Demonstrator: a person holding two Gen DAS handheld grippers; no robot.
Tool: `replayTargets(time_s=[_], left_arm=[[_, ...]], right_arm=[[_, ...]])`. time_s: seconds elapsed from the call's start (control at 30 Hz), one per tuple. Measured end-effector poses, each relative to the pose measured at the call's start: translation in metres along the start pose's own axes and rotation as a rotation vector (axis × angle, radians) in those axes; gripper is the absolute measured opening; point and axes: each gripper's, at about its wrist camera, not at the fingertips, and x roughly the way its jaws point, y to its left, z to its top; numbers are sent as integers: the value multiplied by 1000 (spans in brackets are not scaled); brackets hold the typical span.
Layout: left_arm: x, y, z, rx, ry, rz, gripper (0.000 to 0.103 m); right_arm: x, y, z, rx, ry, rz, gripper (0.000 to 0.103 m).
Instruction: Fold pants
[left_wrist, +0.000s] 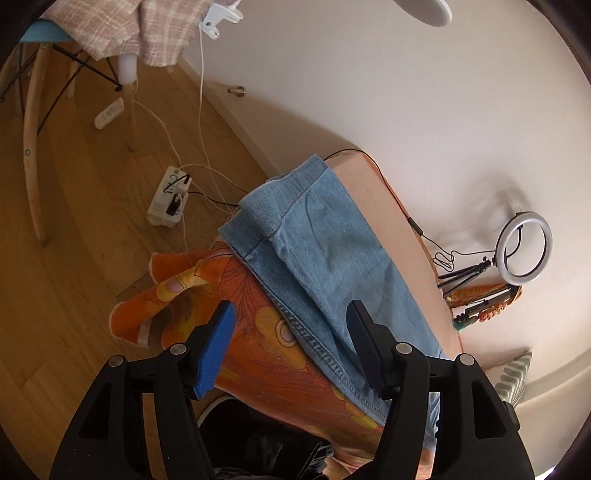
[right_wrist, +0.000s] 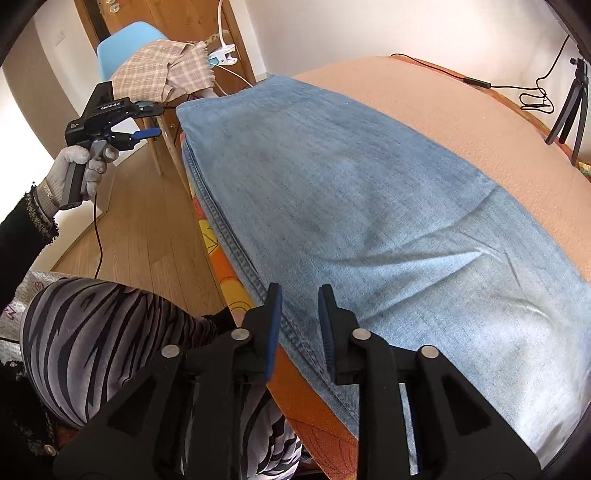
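Note:
Light blue denim pants (right_wrist: 351, 206) lie flat along the table's near edge, legs stacked, hems at the far end (left_wrist: 280, 199). My left gripper (left_wrist: 291, 314) is open and empty, held off the table's edge above the pants' side seam; it also shows in the right wrist view (right_wrist: 149, 120), in a gloved hand near the hems. My right gripper (right_wrist: 300, 295) is open and empty, just above the seam at the near edge of the pants (left_wrist: 332, 266).
The table has a peach top (right_wrist: 461, 122) and an orange patterned cloth (left_wrist: 258, 332) hanging off its side. A ring light (left_wrist: 524, 251) and tripods stand at the far end. A blue chair with a plaid cloth (right_wrist: 162, 70) and a power strip (left_wrist: 170, 197) are on the wooden floor.

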Motion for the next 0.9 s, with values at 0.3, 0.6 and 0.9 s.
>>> replayTargets(time_s=[0.3,0.6,0.9], left_arm=[[31,0,5,-63,28,-70,62],[30,-17,22,-40,-29,-109,62],[36,-22,28,1,-62,-26,62]], right_arm=[[19,3,11,15,27,-16,32],[25,1,15,49,28,-37,32],[23,-1,25,68,7,-29,32]])
